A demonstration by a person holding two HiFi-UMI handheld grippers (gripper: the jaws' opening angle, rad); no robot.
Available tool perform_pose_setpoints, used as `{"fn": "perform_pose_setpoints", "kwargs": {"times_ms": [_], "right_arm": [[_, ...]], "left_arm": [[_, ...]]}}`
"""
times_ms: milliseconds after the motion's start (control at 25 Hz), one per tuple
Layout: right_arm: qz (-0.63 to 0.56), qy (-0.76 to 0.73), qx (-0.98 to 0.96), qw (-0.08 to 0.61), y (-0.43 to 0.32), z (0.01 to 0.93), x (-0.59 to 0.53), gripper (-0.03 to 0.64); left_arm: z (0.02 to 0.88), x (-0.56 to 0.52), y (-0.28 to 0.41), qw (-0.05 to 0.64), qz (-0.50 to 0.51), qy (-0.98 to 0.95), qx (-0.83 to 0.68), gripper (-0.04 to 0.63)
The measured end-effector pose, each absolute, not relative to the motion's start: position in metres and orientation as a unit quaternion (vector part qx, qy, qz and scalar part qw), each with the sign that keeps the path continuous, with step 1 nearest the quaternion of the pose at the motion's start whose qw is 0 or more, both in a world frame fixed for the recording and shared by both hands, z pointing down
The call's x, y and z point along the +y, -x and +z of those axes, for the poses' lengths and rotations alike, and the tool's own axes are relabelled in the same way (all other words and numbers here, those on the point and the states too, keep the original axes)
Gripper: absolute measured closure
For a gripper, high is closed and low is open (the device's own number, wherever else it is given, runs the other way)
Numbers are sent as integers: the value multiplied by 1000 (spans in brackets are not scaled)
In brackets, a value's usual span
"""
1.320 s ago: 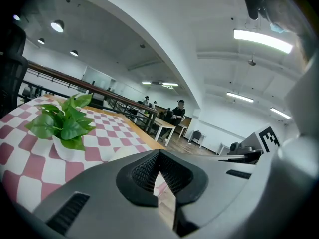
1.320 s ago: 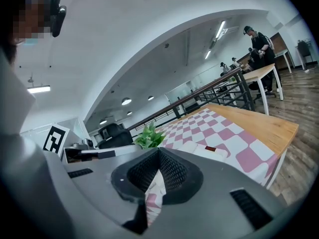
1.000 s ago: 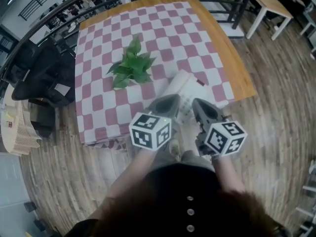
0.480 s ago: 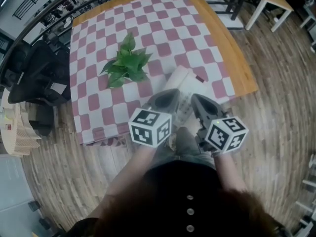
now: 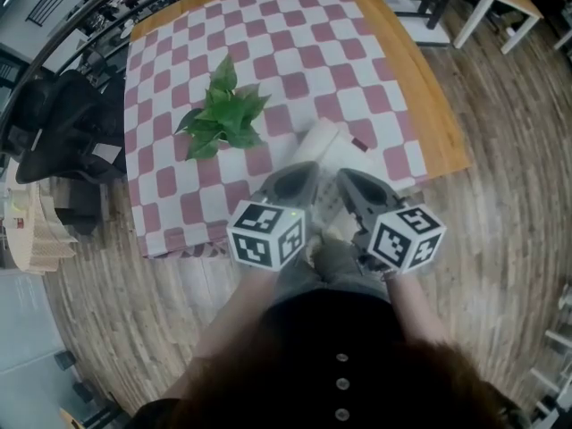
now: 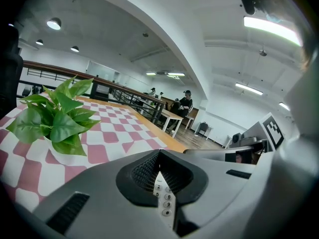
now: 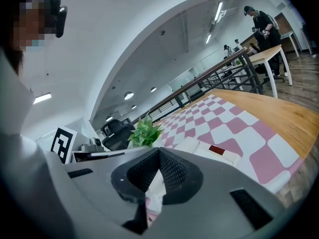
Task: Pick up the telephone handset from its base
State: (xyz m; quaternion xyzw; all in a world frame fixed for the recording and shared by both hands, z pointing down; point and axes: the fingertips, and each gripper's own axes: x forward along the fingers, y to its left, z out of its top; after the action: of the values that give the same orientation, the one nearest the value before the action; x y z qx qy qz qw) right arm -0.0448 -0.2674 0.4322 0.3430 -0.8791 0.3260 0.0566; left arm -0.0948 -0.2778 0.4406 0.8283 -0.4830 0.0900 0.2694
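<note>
Head view shows the left gripper and right gripper side by side, both shut and empty, right by the near end of the white phone. Its handset lies on the base on the checked cloth, near a green plant.

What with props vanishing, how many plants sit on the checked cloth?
1: the leafy plant on the left half of the cloth, left of the telephone. The left gripper and right gripper hide part of its near edge.
</note>
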Motion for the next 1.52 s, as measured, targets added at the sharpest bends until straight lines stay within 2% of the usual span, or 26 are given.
{"fn": "perform_pose_setpoints", "kwargs": {"times_ms": [1160,1320,1520], "right_arm": [[336,-341,-875,74,22,445,-284,606],[340,-344,-872,75,22,449,-285,606],[349,-351,-866,75,19,454,-287,606]], "left_arm": [[463,-286,103,253,161,-810,-504,580],[469,-291,104,254,176,-811,-497,546],[482,-297,103,253,217,-811,-481,408]]}}
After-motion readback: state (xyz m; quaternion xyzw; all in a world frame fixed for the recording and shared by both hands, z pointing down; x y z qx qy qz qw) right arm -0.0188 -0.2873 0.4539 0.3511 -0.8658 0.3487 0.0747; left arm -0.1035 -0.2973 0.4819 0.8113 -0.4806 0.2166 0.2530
